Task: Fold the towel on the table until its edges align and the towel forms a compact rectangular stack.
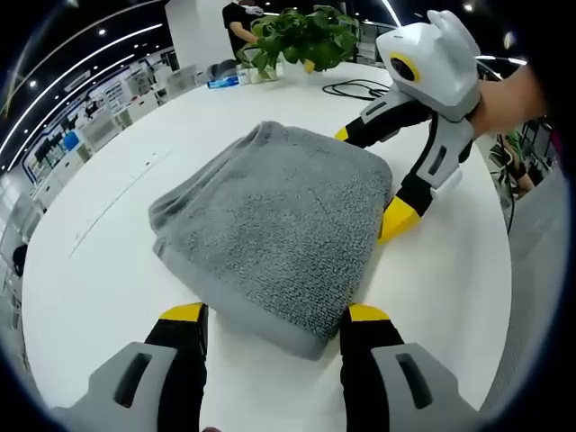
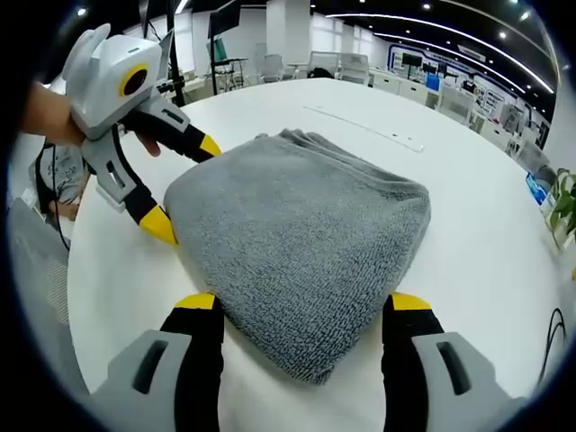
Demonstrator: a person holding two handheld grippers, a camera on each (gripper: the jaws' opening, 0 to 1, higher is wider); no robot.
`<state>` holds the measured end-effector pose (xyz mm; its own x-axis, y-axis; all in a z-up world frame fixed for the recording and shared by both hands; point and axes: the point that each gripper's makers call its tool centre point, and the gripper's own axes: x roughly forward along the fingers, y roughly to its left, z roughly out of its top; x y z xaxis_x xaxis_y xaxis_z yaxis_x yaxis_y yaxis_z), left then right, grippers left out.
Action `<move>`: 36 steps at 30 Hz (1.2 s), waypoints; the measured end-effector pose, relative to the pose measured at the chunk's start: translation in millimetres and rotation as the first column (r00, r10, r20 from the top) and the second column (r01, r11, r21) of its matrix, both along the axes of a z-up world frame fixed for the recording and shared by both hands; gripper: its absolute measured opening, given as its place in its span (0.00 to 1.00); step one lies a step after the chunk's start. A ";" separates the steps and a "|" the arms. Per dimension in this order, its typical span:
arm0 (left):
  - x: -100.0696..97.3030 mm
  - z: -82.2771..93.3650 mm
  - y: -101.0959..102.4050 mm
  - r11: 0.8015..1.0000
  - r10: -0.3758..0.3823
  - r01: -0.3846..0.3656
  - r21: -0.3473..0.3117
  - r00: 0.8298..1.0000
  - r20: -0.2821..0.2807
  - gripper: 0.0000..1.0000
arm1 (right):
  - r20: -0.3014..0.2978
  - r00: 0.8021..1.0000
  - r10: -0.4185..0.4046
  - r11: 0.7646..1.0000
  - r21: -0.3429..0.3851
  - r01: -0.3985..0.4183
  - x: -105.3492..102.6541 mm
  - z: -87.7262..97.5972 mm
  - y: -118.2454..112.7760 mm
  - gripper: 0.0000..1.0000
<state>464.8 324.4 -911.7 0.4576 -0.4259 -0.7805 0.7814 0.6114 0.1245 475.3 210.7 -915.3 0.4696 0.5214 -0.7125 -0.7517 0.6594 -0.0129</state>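
Observation:
A grey towel [image 1: 279, 225] lies folded into a thick rectangular stack on the round white table [image 1: 99, 270]. In the left gripper view my left gripper [image 1: 274, 315] is open, its yellow-tipped jaws standing either side of the towel's near edge. My right gripper [image 1: 369, 178] reaches in from the right, held by a hand [image 1: 513, 90], open at the towel's far side. In the right gripper view the towel [image 2: 306, 234] has its near corner between the open jaws of the right gripper [image 2: 301, 303]. The left gripper [image 2: 184, 185] stands open at the towel's left edge.
A potted plant [image 1: 301, 36], a blue box [image 1: 225, 81] and a black cable [image 1: 355, 88] sit at the table's far rim. A thin white strip [image 2: 364, 130] lies beyond the towel. A person [image 1: 238, 18] stands behind the plant. Desks fill the office beyond.

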 end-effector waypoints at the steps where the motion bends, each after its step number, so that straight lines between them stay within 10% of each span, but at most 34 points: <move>1: 2.5 -0.1 -0.1 1.000 -0.002 0.002 -0.001 1.000 0.002 0.61 | -0.005 1.000 -0.002 1.000 0.000 0.002 1.1 -0.3 -0.3 0.72; 24: 2.5 9.7 9.1 0.999 0.052 -0.051 -0.016 0.998 0.031 0.67 | 0.018 0.999 -0.051 0.994 0.097 0.049 5.8 18.2 -3.8 0.83; 36: 1.3 34.0 21.9 0.985 0.162 -0.157 -0.067 0.983 0.083 0.93 | 0.050 0.997 -0.058 0.986 0.162 0.050 5.3 37.9 2.1 0.99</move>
<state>466.0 346.3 -877.7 0.5892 -0.3870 -0.7093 0.6609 0.7358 0.1475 480.6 212.8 -877.4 0.5361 0.5997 -0.5941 -0.7160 0.6958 0.0562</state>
